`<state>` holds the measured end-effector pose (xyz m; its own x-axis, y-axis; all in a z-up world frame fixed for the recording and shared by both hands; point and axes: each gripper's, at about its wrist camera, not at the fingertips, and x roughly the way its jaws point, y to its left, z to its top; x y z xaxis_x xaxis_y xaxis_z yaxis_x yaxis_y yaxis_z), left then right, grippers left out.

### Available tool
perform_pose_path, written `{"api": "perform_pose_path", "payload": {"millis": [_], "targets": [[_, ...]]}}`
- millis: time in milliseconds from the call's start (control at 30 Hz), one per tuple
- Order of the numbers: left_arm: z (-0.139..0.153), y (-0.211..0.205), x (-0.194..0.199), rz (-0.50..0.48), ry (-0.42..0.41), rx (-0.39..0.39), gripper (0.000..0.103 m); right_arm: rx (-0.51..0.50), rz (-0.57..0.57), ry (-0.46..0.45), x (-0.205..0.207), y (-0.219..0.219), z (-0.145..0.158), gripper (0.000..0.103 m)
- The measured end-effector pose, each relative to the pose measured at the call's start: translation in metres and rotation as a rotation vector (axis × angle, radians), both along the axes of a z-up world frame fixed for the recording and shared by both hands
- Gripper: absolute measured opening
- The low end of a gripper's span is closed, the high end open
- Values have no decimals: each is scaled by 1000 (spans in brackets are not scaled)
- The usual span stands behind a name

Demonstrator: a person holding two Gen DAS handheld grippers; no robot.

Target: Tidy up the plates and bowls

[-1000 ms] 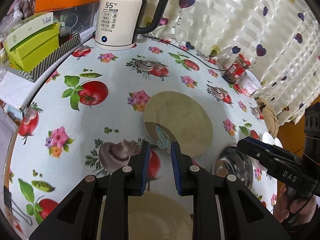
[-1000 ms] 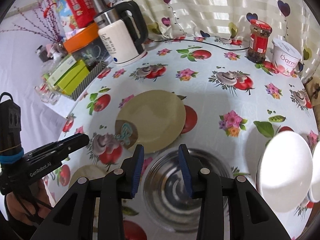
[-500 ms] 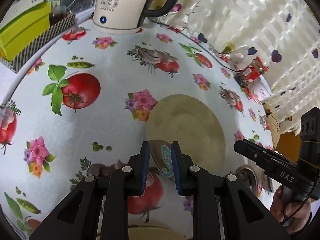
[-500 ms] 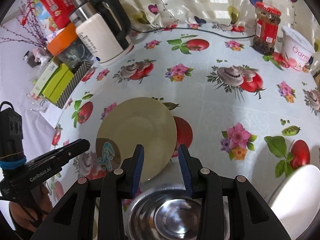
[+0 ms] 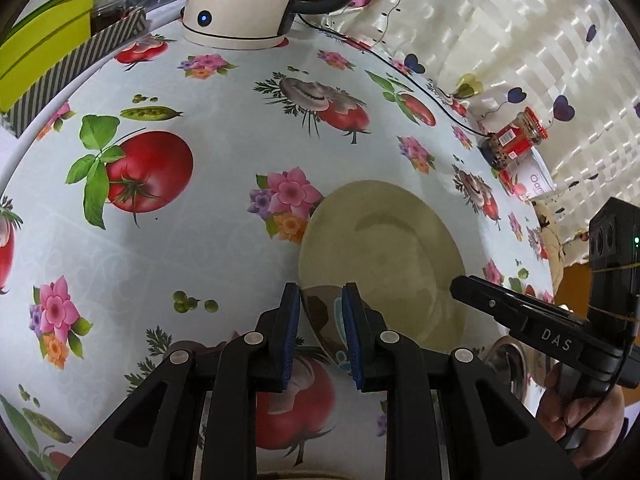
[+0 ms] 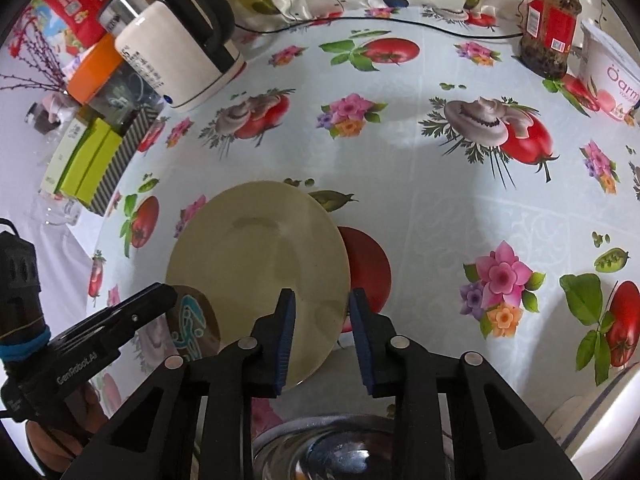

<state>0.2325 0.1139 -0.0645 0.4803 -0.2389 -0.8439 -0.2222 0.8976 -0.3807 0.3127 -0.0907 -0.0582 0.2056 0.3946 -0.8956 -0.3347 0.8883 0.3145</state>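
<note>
A beige plate (image 5: 380,256) (image 6: 256,264) with a brown butterfly patch (image 6: 192,320) on its rim lies flat on the flowered tablecloth. My left gripper (image 5: 320,294) hovers low over that patch, its jaws narrow and pressing on nothing. My right gripper (image 6: 322,298) stands over the plate's opposite rim. Its jaws are closing, the rim shows between them, and the pads do not press on it. Each gripper also shows in the other's view, left gripper (image 6: 160,296) and right gripper (image 5: 460,284). A steel bowl (image 6: 332,452) (image 5: 508,360) sits just behind the right gripper.
A white kettle (image 5: 240,0) (image 6: 172,52) and a green box (image 6: 88,160) stand at the far left, with the kettle's cord running along the curtain. A red-lidded jar (image 6: 548,24) and a yogurt tub (image 6: 612,76) stand at the far right. White dishes (image 6: 600,420) lie at the near right.
Both grippers have come forward and down onto the beige plate from opposite sides. The right gripper's jaws have narrowed. The steel bowl has slipped to the bottom of the right wrist view.
</note>
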Motion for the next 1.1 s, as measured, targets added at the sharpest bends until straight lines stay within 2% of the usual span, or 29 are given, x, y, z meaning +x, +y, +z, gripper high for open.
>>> {"api": "perform_pose_path", "payload": {"millis": [200,467,800,1100], "targets": [[-7,-1,3,-7,15,-9,23,-7,-4,29,2,0,-9,22],[-5,-2,2,-14,2,8,23,-3,-8,10,2,1,-7,21],[9,12,-11,18,-30,5,23,7,8,-16,-3,12,7,21],[27,23,-38,46,-61,15,23,19,33,-48,-22,28,25,21]]}}
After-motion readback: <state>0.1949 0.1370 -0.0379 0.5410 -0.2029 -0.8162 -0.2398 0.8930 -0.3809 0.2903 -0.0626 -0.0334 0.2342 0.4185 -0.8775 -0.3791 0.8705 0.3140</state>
